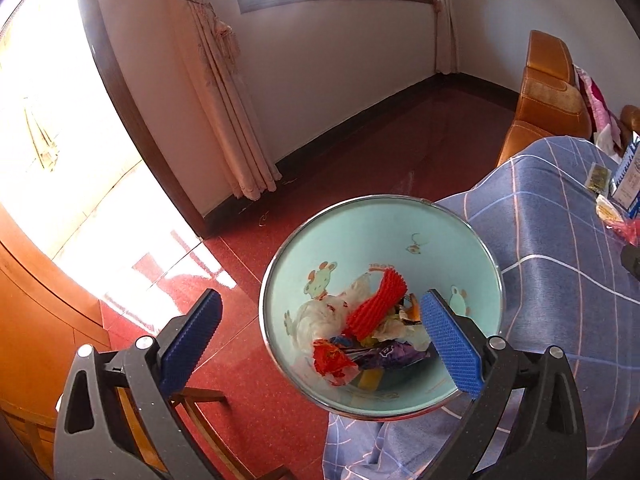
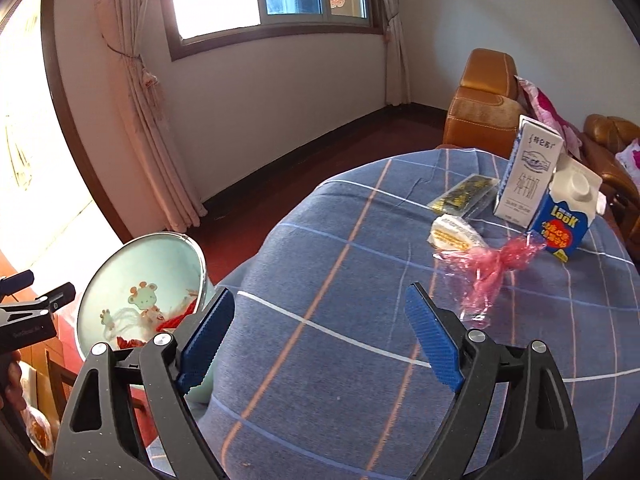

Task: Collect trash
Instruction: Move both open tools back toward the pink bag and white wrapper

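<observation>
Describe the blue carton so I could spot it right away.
Look at the round table under the blue checked cloth. At its far right edge two cartons stand together; the short blue carton has a white screw cap and yellow "LOOK" lettering, unlike the taller white carton behind it.

two cartons (image 2: 527,172), one bin (image 2: 160,256), three wrappers (image 2: 464,195)

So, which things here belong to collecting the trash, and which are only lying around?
For the job:
- bin
- pink plastic wrap
- blue carton
- white carton
- dark packet
- yellow wrapper

Just there:
- checked tablecloth
- orange sofa
- curtains
</observation>
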### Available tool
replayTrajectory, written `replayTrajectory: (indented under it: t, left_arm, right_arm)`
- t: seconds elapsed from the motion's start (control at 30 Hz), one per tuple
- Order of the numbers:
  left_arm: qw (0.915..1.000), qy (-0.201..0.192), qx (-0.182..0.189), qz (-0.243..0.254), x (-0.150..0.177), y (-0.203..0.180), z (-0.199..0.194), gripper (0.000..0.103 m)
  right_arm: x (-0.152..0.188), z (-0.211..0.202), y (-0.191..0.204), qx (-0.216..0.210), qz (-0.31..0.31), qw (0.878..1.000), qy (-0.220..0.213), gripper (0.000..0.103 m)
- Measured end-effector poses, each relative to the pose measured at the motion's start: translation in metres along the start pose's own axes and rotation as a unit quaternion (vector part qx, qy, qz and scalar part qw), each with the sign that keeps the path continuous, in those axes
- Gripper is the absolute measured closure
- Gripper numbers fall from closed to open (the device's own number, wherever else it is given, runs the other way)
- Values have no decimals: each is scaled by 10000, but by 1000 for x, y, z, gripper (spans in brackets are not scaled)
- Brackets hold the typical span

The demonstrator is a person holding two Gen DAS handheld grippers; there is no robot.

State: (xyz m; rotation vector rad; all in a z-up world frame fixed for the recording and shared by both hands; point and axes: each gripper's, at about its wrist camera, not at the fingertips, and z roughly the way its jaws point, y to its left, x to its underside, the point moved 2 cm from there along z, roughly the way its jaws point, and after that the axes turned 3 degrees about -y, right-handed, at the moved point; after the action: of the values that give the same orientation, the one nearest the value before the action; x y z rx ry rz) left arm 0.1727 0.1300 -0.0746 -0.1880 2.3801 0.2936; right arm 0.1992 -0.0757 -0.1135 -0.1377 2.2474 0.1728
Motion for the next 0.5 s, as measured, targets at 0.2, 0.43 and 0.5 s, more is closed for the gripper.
replayTrajectory:
  t: [0.2, 0.43, 0.5]
  left_arm:
    - [9995, -98, 240, 184, -5, -30, -6, 6]
    - [9973, -177, 590, 393, -7, -66, -12, 6]
    - [9961, -224, 700, 482, -8, -77, -17, 6]
  right_arm:
    - [6, -9, -36, 319, 211, 9993, -11, 17]
    - [13, -23, -71, 708, 370, 9968, 11, 17]
    - [16, -27, -79, 814, 423, 9958, 36, 17]
